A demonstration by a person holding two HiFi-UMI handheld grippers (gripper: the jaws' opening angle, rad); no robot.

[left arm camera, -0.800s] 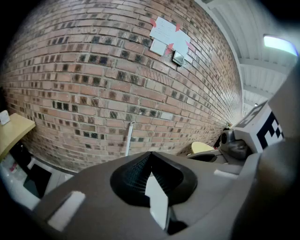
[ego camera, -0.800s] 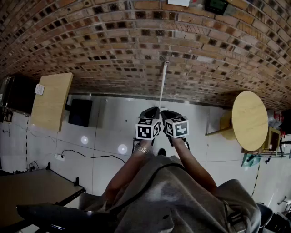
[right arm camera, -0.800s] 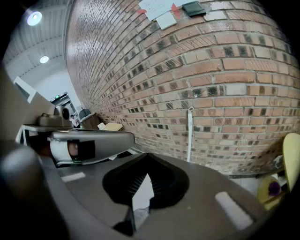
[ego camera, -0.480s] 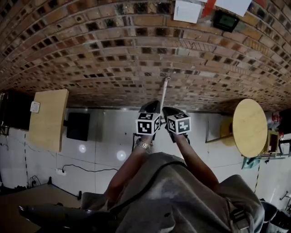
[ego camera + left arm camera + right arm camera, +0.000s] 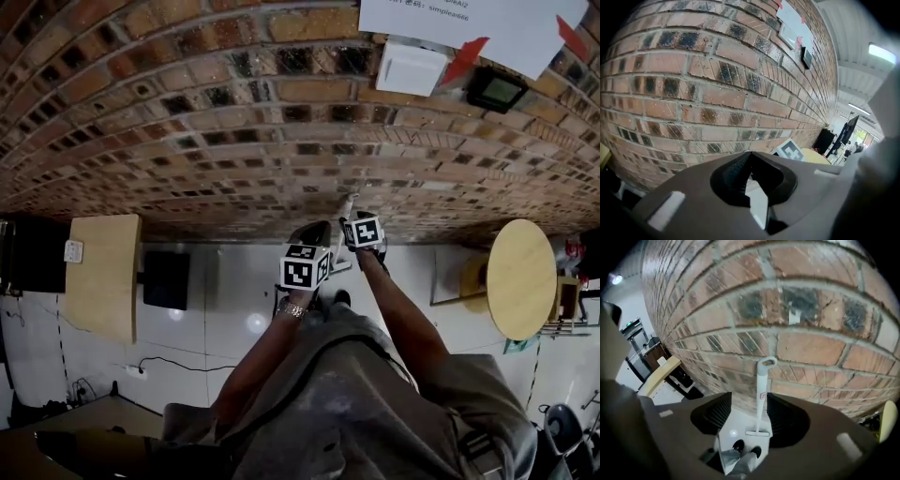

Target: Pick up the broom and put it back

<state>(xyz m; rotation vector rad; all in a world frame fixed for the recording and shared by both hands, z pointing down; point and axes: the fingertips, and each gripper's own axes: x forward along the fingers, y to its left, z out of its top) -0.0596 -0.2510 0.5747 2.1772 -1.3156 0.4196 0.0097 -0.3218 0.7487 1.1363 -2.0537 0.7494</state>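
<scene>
The broom (image 5: 348, 206) has a white handle and leans upright against the brick wall (image 5: 234, 112). In the right gripper view the broom (image 5: 761, 399) stands on the pale floor, with its hanging loop at the top. My right gripper (image 5: 356, 217) is close to the handle's upper part. The right gripper (image 5: 750, 397) is open: the handle shows in the gap, nearer the right-hand jaw, and neither pad presses it. My left gripper (image 5: 314, 232) is lower and to the left of the broom. The left gripper (image 5: 750, 154) is shut with its tips together on nothing.
A rectangular wooden table (image 5: 103, 272) and a black box (image 5: 167, 279) stand at the left by the wall. A round wooden table (image 5: 520, 277) is at the right. Papers (image 5: 469, 28) hang high on the wall. A cable (image 5: 178, 364) lies on the floor. My shoes (image 5: 745, 446) stand just behind the broom head.
The head view has tilted up the wall. My right gripper has moved up and forward along the broom handle, ahead of the left one. The broom still leans on the wall.
</scene>
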